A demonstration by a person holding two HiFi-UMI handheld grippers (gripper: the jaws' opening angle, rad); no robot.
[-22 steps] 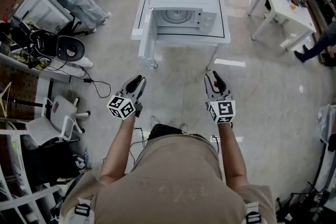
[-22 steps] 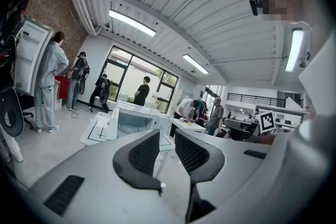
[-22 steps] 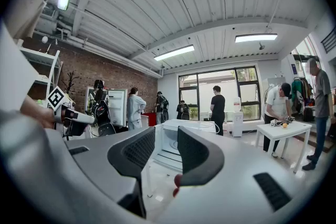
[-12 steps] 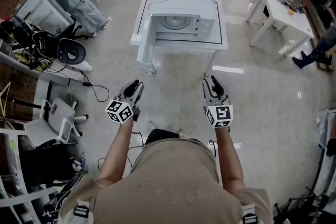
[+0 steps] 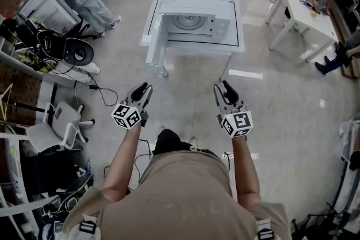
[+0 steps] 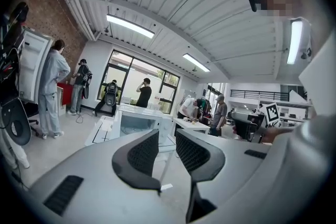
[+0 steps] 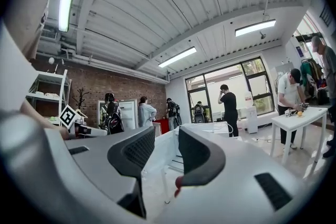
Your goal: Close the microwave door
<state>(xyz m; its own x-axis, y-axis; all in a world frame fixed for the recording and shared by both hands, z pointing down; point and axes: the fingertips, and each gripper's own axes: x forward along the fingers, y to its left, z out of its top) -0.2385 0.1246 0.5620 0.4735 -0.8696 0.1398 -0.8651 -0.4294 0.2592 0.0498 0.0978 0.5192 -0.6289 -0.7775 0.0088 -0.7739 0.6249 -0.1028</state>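
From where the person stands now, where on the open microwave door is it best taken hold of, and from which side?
Probably its free edge, nearest the person and farthest from the hinge. The door stands swung out at the left of the microwave, so the left gripper, jaws apart and empty, would come at its outer face from the left and push right.

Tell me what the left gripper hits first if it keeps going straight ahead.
Nothing close: the left gripper faces free air, then likely the white table holding the microwave. Depth unclear.
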